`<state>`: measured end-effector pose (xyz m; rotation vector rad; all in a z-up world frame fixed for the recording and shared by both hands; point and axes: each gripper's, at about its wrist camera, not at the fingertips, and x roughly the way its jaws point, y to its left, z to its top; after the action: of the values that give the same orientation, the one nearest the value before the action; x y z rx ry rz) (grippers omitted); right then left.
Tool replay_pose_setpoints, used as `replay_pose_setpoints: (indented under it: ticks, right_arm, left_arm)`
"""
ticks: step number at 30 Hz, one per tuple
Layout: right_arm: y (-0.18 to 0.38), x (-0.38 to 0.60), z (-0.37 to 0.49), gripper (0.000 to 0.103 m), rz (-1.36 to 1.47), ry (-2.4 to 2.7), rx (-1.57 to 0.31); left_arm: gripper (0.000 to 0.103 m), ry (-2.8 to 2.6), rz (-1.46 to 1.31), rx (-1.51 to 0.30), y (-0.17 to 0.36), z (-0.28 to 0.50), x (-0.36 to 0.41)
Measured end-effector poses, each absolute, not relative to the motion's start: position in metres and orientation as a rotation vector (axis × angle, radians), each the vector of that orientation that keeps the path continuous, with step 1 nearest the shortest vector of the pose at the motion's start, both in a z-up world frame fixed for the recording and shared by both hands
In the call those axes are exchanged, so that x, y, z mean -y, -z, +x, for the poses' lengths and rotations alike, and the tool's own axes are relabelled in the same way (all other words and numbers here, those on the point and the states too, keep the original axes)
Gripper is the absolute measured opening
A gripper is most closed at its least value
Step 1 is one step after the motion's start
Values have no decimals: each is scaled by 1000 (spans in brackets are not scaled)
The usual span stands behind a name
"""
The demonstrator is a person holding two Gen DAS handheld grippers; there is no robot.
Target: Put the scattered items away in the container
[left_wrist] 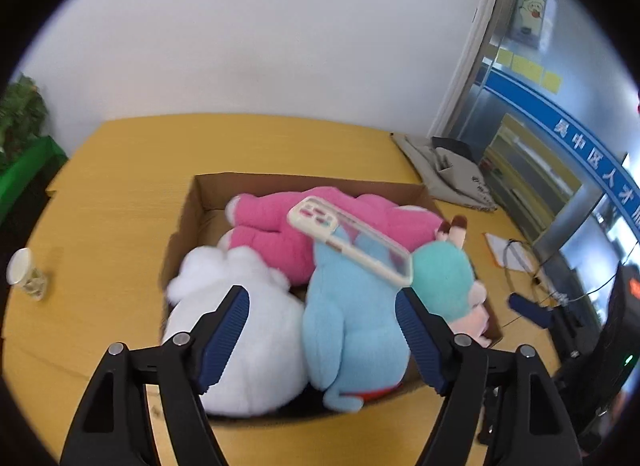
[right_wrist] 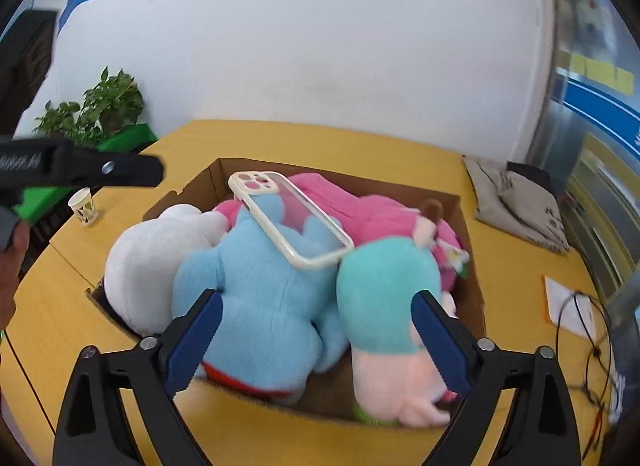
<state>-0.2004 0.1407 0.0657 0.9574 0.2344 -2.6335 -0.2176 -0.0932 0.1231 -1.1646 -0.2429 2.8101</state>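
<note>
A cardboard box (left_wrist: 208, 193) (right_wrist: 464, 217) sits on the yellow table and holds plush toys: a white one (left_wrist: 248, 330) (right_wrist: 152, 258), a light blue one (left_wrist: 352, 330) (right_wrist: 256, 294), a pink one (left_wrist: 280, 225) (right_wrist: 384, 213) and a teal-headed one (left_wrist: 440, 278) (right_wrist: 384, 290). A cream phone case (left_wrist: 352, 246) (right_wrist: 288, 221) lies on top of the toys. My left gripper (left_wrist: 322, 306) is open above the near side of the box. My right gripper (right_wrist: 318, 310) is open above the blue and teal toys. Both are empty.
A paper cup (left_wrist: 26, 274) (right_wrist: 84, 205) stands on the table at the left. A grey cloth bag (left_wrist: 448, 169) (right_wrist: 516, 201) lies at the right rear. Papers and cables (left_wrist: 512, 254) (right_wrist: 576, 310) lie at the right edge. Green plants (right_wrist: 100, 109) stand beyond the table's left.
</note>
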Motion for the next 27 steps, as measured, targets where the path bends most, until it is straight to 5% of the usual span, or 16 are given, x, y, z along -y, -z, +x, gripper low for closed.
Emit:
replay_pose_setpoints:
  ticks: [15, 27]
  right_arm:
    - [-59, -165, -82, 102, 912, 2678, -219]
    - [-33, -201, -55, 102, 1031, 2770, -150]
  left_arm:
    - [76, -2990, -1138, 204, -83, -82, 60]
    - [77, -2938, -1135, 131, -62, -52, 24]
